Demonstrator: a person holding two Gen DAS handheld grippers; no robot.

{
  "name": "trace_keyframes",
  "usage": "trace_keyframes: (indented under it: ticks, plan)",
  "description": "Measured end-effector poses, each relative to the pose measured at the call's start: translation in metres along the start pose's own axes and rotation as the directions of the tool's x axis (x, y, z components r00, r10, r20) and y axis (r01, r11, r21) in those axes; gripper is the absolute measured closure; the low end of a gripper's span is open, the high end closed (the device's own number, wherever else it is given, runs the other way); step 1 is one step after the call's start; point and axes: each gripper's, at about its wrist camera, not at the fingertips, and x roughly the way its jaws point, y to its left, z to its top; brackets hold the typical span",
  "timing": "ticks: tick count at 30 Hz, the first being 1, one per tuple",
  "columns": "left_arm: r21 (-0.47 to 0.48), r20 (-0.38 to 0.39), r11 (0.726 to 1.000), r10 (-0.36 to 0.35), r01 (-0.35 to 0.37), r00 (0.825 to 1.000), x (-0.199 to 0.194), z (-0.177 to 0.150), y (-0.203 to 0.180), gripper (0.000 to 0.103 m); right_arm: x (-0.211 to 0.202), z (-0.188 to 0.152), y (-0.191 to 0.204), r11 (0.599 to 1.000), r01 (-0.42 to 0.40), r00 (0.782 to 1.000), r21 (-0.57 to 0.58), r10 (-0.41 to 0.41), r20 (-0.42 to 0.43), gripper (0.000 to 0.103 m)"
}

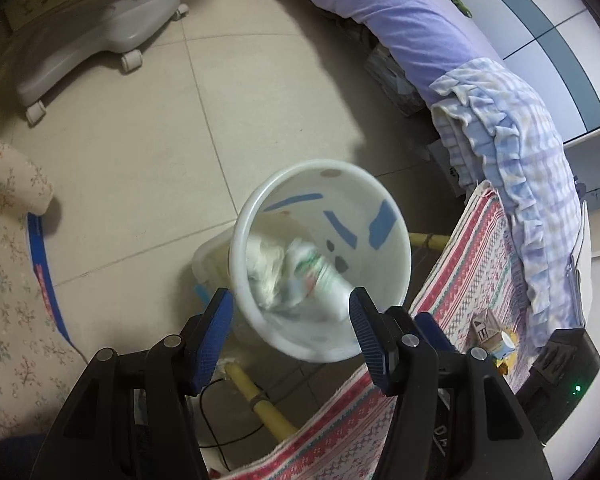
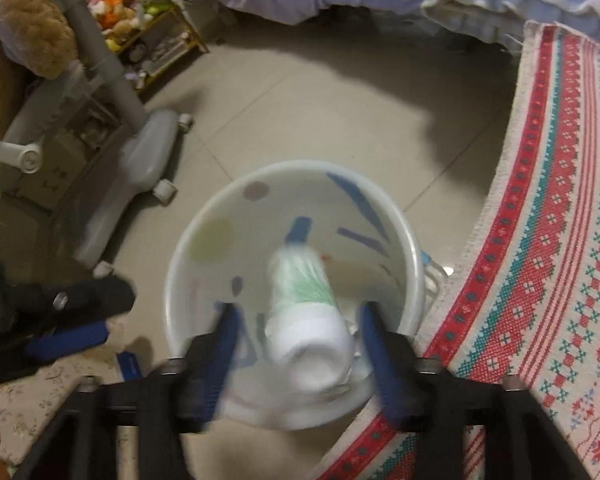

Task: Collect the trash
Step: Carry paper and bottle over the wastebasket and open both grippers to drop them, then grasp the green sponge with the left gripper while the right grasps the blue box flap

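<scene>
Drop-off step, looks like: a white roll [image 2: 306,332] is seen over the bin [image 2: 188,240], between the right gripper [image 2: 296,334]'s parted jaws, seemingly let go. Left gripper [image 1: 292,312] is held open, empty. More trash probably needs fetching next.

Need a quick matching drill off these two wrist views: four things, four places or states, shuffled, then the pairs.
Things:
1. white bin
2. rolled white item
3. right gripper
4. patterned red cloth

Places or states:
A. open above the bin, nothing between its pads
B. draped to the right of the bin
C. stands on the tiled floor
D. in the bin's mouth, blurred

Pairs: 1-C, 2-D, 3-A, 4-B
</scene>
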Motion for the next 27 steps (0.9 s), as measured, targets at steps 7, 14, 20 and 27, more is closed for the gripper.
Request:
trace_keyframes:
  ticks: [7,14,20,27]
  plan:
    - [-0.034,0.004,0.999,-0.002,0.002,1.0,-0.009,-0.021,0.002,0.04,-0.036,-0.014,-0.011,1.0,0.007,1.0,-0.005,-0.007,0.02,0.037]
    - [0.084,-0.038,0.993,-0.077,0.08,0.996,-0.023,-0.081,-0.033,0.04,-0.137,-0.034,-0.04,1.0,-0.016,0.994,-0.023,0.018,0.108,0.034]
    - [0.275,-0.113,0.952,-0.105,0.133,0.988,-0.009,-0.139,-0.092,0.04,-0.23,-0.056,-0.118,0.994,0.106,0.977,0.04,-0.112,0.182,0.027]
    - [0.424,-0.024,0.9,-0.106,0.106,0.994,-0.006,-0.157,-0.155,0.04,-0.266,-0.094,-0.232,0.937,0.122,0.964,0.328,-0.19,0.185,0.027]
